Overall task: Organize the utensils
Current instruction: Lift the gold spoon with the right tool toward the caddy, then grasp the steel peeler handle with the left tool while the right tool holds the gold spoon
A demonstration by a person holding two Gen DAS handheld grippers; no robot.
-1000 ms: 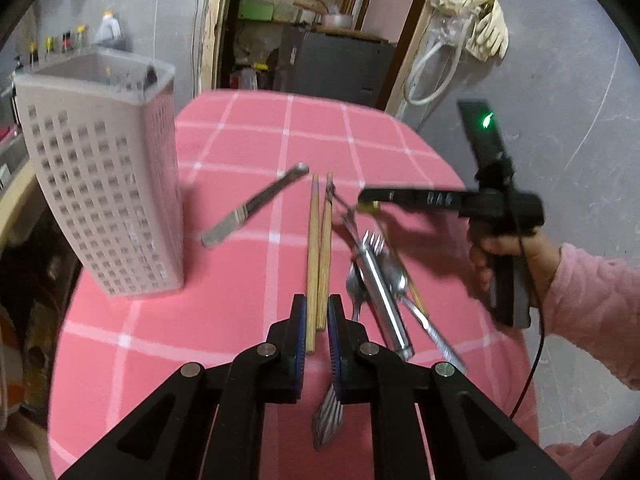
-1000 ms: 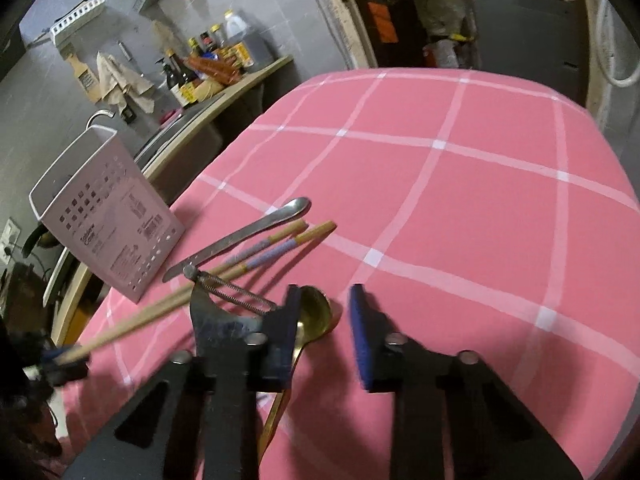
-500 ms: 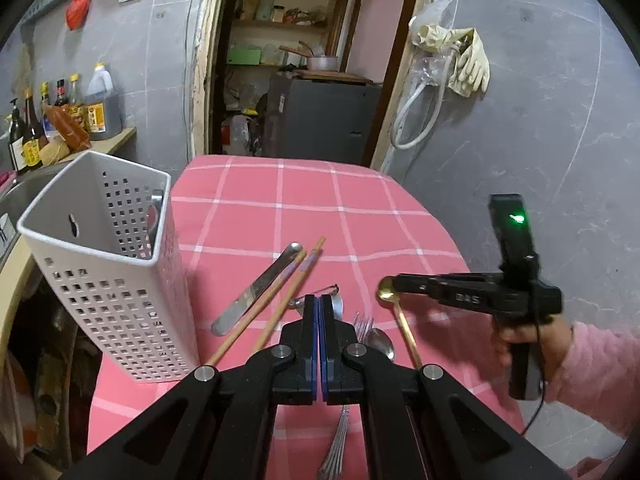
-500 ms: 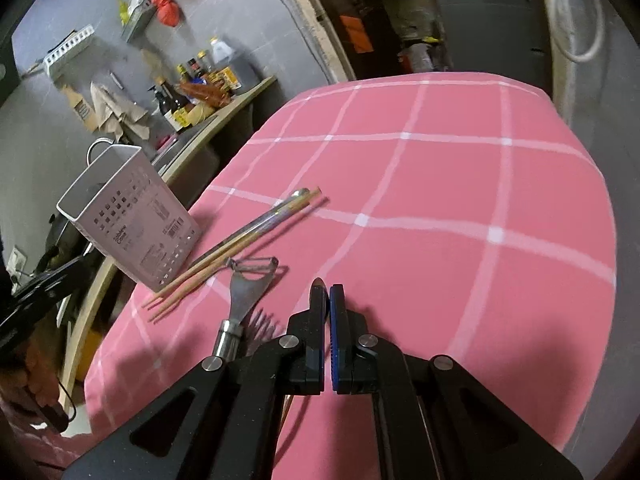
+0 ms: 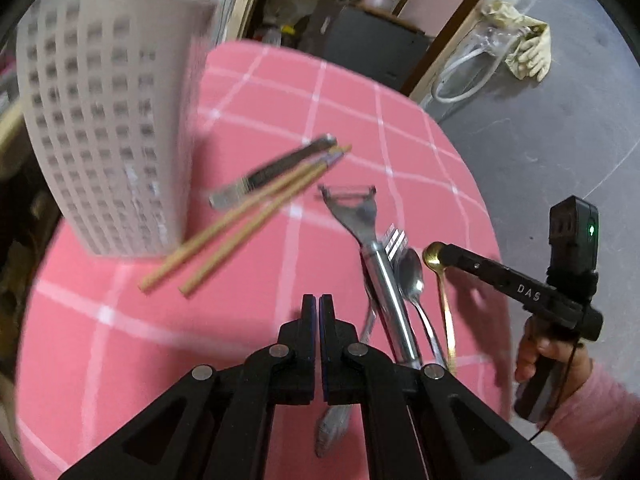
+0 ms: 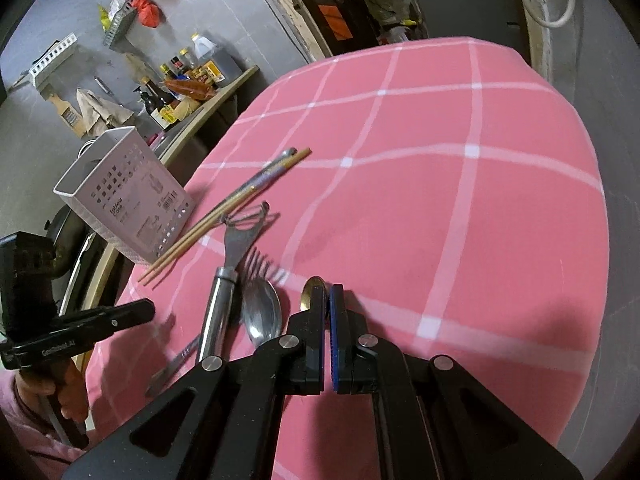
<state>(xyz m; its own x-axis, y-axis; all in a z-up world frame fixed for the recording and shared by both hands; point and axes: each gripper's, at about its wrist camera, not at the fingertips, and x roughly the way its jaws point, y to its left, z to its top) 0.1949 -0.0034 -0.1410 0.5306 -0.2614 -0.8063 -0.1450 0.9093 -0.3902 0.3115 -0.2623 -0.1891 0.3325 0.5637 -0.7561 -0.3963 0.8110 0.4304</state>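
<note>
Gold spoon lies long axis near-to-far, bowl just beyond the right hand-held gripper, apparently untouched; both jaws shut, empty; left hand-held gripper farther off.

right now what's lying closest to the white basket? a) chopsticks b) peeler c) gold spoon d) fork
a: the chopsticks lie right beside the white basket, their near ends by its base, while the peeler, fork and gold spoon lie farther off.
</note>
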